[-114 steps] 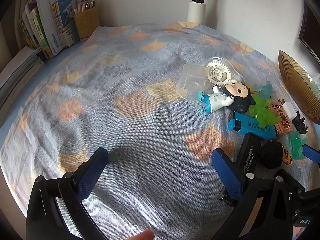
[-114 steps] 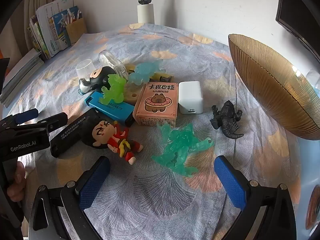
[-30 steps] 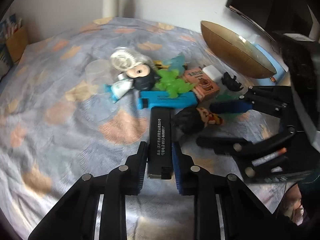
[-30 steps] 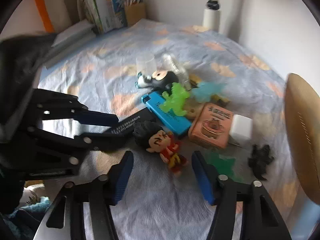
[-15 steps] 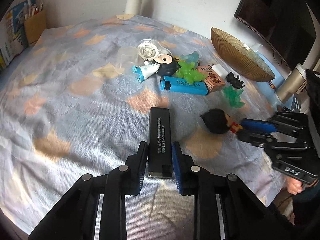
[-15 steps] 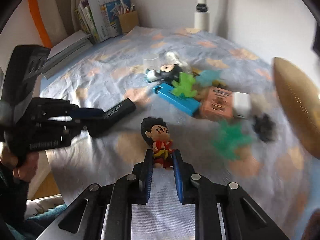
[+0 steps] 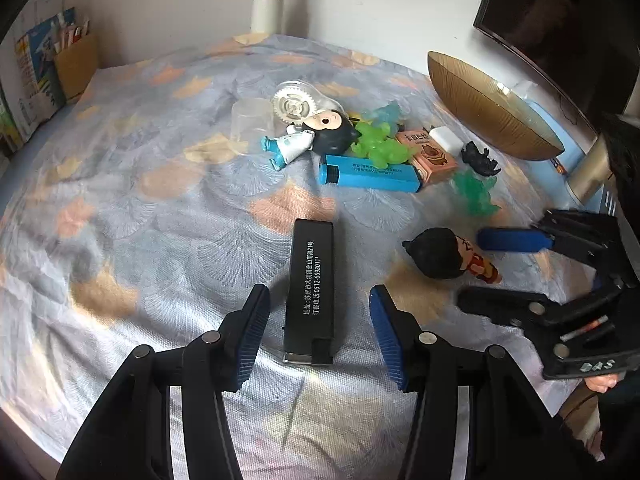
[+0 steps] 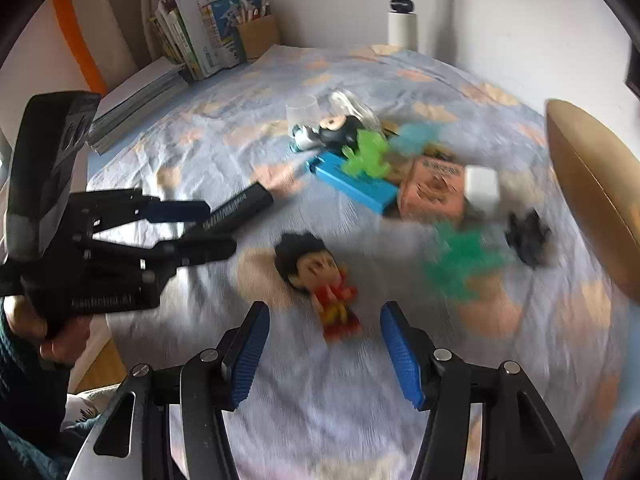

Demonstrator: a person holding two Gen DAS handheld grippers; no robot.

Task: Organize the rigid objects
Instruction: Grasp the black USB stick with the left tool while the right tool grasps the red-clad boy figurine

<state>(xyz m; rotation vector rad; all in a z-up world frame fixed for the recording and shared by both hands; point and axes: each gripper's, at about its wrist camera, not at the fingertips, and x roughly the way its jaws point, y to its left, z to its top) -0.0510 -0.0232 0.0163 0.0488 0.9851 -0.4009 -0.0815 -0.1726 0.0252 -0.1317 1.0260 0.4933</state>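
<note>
In the left wrist view a long black box (image 7: 310, 280) with white print lies on the patterned cloth (image 7: 160, 208). It sits between the pads of my left gripper (image 7: 318, 296), whose jaws are opening and stand clear of it on both sides. A small figure with black hair and red clothes (image 8: 316, 276) lies on its back, its legs between the pads of my right gripper (image 8: 325, 312). Those jaws are also opening and do not touch it. The right wrist view is blurred. Each gripper shows in the other's view: the right gripper (image 7: 472, 270), the left gripper (image 8: 218, 228).
Behind them lies a pile: a blue box (image 7: 368, 170), green figure (image 7: 378, 146), orange box (image 7: 432, 156), white charger (image 7: 444, 136), black dinosaur (image 7: 480, 158), teal figure (image 7: 476, 190), doll (image 7: 316, 136), tape dispenser (image 7: 296, 104) and clear cup (image 7: 252, 124). A gold bowl (image 7: 488, 108) stands at right.
Half a second ago both grippers were shut, the left on the black box and the right on the figure. Both have now opened and let go, leaving both things on the cloth.
</note>
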